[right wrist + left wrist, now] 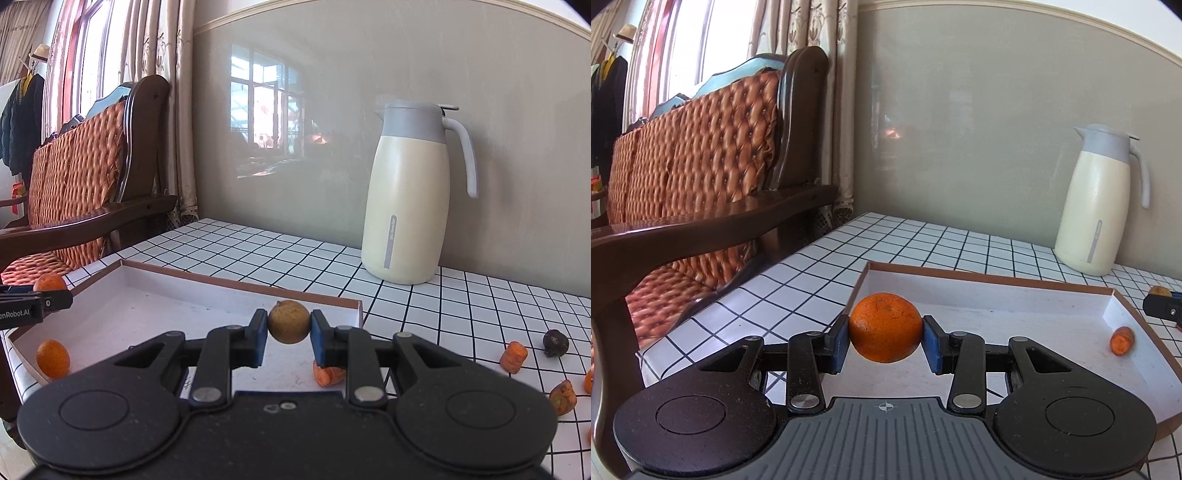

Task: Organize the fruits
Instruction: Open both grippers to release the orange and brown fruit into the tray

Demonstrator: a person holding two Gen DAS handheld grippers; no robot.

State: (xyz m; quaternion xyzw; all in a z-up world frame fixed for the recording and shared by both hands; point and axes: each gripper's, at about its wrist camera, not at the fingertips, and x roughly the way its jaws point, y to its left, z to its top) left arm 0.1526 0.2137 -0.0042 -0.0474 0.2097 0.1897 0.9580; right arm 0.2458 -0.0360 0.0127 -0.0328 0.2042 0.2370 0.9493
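Left gripper (885,338): its blue-padded fingers (840,341) pinch an orange (885,326) from both sides, holding it above the near left part of the tray.
Right gripper (289,334): fingers (258,334) pinch a small brownish round fruit (289,321) — held above the tray's right end.
Tray (1015,282): shallow, white inside with a brown rim, lying on the desk (258,247), which carries a white cloth with a black grid.
In the tray: a carrot piece (1122,339) near the right wall, and a small orange fruit (53,359) at the left end, seen from the right wrist view.
Beside the tray: on the cloth to the right lie two more carrot pieces (513,356) (562,398) and a dark, shrivelled fruit (555,342), apart from one another.
Jug (410,195): cream body, grey lid and handle, upright on the desk against the wall, beyond the tray.
Left of the desk: a wooden sofa (701,155) with orange quilted cushions — close to the desk edge.
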